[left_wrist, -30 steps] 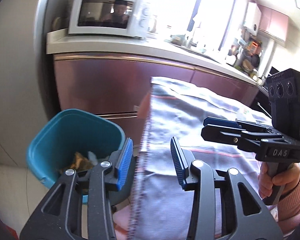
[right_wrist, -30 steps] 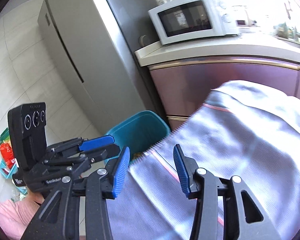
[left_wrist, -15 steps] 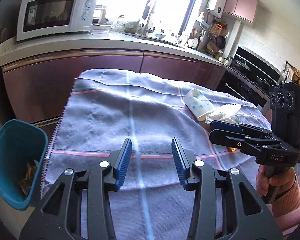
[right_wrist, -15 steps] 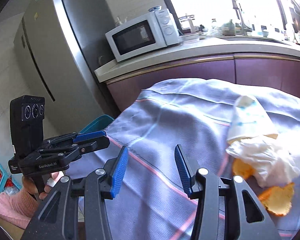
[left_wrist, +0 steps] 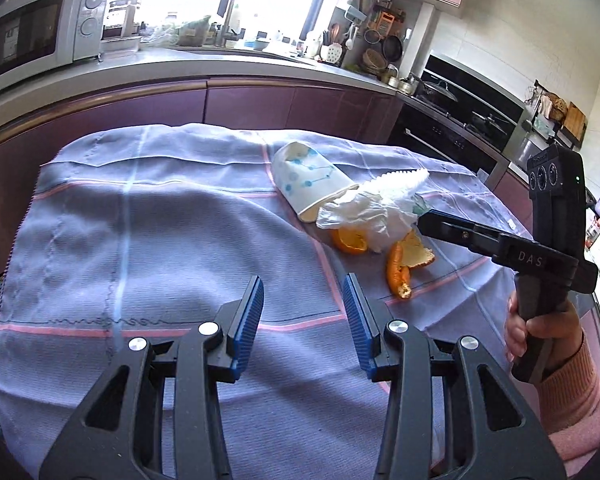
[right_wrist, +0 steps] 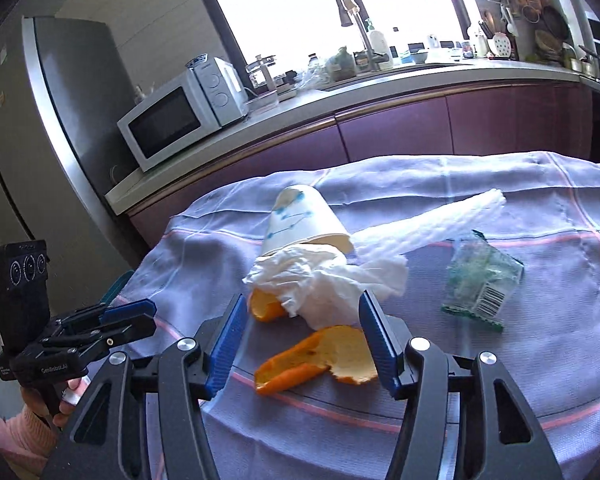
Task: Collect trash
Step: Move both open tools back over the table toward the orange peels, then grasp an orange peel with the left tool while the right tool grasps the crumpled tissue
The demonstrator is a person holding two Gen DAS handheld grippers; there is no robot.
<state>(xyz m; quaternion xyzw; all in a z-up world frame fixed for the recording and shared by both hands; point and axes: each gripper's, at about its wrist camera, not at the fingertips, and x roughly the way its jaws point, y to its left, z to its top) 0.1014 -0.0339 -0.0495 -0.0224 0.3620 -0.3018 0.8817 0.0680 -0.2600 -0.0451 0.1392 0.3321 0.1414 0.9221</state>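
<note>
On the purple checked cloth (left_wrist: 160,240) lies a trash pile: a white paper cup (left_wrist: 310,182) (right_wrist: 300,224) on its side, a crumpled tissue (left_wrist: 368,212) (right_wrist: 324,280), orange peels (left_wrist: 398,268) (right_wrist: 316,354) and a clear green wrapper (right_wrist: 480,284). My left gripper (left_wrist: 302,278) hovers open over bare cloth, short of the pile. My right gripper (right_wrist: 303,296) is close over the pile and its jaws are opening. The tissue and the big peel show in the gap between its pads, untouched. Each gripper appears in the other's view: the right gripper (left_wrist: 424,216), the left gripper (right_wrist: 148,312).
A sliver of the teal bin (right_wrist: 118,284) shows beyond the table's left end. A purple-fronted counter (right_wrist: 380,128) runs behind the table with a microwave (right_wrist: 180,116), and a fridge (right_wrist: 72,100) stands to its left. A hand in a pink sleeve (left_wrist: 556,360) holds the right gripper.
Both grippers swung right from the teal bin at the table's left end toward the trash pile. The pile came into view, and the right gripper's jaws widened.
</note>
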